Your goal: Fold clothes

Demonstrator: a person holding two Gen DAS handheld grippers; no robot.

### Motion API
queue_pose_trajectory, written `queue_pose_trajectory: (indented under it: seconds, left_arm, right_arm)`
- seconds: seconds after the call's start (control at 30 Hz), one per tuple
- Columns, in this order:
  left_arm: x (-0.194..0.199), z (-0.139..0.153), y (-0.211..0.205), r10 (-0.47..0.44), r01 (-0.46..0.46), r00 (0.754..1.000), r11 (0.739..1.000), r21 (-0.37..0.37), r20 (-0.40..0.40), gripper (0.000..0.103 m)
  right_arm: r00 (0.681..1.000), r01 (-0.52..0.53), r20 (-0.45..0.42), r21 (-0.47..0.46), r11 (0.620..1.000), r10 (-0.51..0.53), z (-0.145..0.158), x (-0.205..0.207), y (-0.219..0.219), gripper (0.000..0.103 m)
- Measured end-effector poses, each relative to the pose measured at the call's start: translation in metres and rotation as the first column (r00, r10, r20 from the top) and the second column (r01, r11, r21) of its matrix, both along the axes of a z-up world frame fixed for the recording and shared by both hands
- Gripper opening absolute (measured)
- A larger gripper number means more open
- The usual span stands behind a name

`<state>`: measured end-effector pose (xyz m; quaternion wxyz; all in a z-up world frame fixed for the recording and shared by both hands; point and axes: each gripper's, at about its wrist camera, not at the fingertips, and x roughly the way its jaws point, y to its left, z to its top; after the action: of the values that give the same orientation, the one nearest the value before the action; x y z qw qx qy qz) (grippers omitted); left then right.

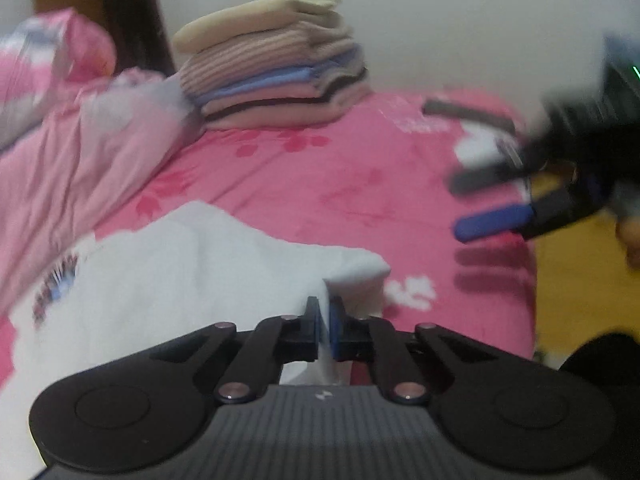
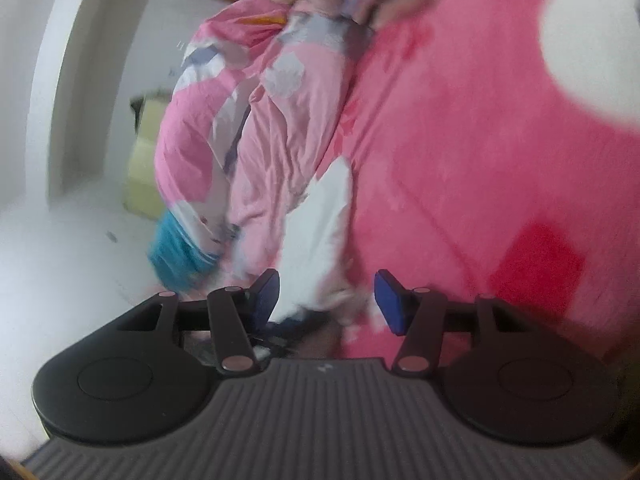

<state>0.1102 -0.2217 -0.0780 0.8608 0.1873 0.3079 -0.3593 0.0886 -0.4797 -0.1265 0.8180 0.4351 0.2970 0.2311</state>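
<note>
A white garment (image 1: 180,280) with a printed patch lies on the pink bed sheet (image 1: 340,184) in the left wrist view. My left gripper (image 1: 325,312) is shut on a fold of its right edge, white cloth pinched between the pads. My right gripper (image 1: 476,204) hovers over the sheet at the right, blurred, its fingers apart and empty. In the right wrist view my right gripper (image 2: 326,300) stands open; a strip of the white garment (image 2: 320,224) lies ahead of the gap, not pinched.
A stack of folded clothes (image 1: 276,68) sits at the back against the wall. A crumpled pink quilt (image 1: 80,140) fills the left side, also seen as a pink quilt (image 2: 248,128) in the right wrist view. The bed's right edge meets a yellow floor (image 1: 580,292).
</note>
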Motion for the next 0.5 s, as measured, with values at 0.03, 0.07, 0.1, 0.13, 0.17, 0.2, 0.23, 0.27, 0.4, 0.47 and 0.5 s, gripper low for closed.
queue_pose_trajectory:
  seconds: [0.03,0.07,0.1,0.13,0.17,0.2,0.23,0.27,0.4,0.47,0.5]
  left_arm:
    - [0.006,0.002,0.005,0.003,-0.004,0.999,1.000,-0.031,-0.035,0.006]
    - [0.012,0.003,0.010,0.005,-0.009,0.998,0.998,-0.059,-0.067,0.006]
    - [0.017,0.004,0.014,0.008,-0.016,0.995,0.997,-0.082,-0.097,0.006]
    - [0.020,0.005,0.017,0.008,-0.021,0.993,0.995,-0.102,-0.122,0.006]
    - [0.023,0.005,0.020,0.008,-0.025,0.990,0.993,-0.118,-0.139,0.006]
    - [0.025,0.006,0.023,0.008,-0.029,0.988,0.991,-0.134,-0.156,0.006]
    - [0.027,0.006,0.025,0.006,-0.032,0.985,0.988,-0.150,-0.171,0.006]
    - [0.027,0.007,0.026,0.001,-0.031,0.984,0.986,-0.165,-0.179,0.005]
    - [0.025,0.010,0.027,-0.022,-0.014,0.982,0.981,-0.192,-0.188,0.005]
    - [0.025,0.010,0.027,-0.031,-0.008,0.981,0.980,-0.197,-0.194,0.005]
    - [0.026,0.010,0.027,-0.036,-0.004,0.980,0.980,-0.199,-0.197,0.005]
  right_arm:
    - [0.999,-0.010,0.040,-0.086,0.996,0.013,0.006,-0.003,0.003,0.052]
    - [0.996,-0.028,0.080,-0.174,0.984,0.042,0.011,-0.006,0.008,0.050]
    - [0.991,-0.059,0.104,-0.233,0.971,0.085,0.014,-0.006,0.015,0.049]
    - [0.983,-0.098,0.120,-0.278,0.955,0.136,0.016,-0.005,0.023,0.042]
    - [0.974,-0.138,0.131,-0.313,0.940,0.186,0.017,-0.005,0.030,0.034]
    - [0.962,-0.179,0.137,-0.338,0.924,0.236,0.018,-0.004,0.038,0.033]
    - [0.947,-0.219,0.144,-0.364,0.905,0.287,0.020,-0.001,0.048,0.029]
    - [0.930,-0.258,0.149,-0.390,0.884,0.336,0.021,0.001,0.057,0.025]
    - [0.895,-0.341,0.105,-0.466,0.816,0.434,0.017,0.023,0.086,0.018]
    - [0.903,-0.328,0.081,-0.504,0.799,0.422,0.013,0.040,0.090,0.012]
    - [0.910,-0.311,0.082,-0.515,0.799,0.407,0.013,0.047,0.089,0.011]
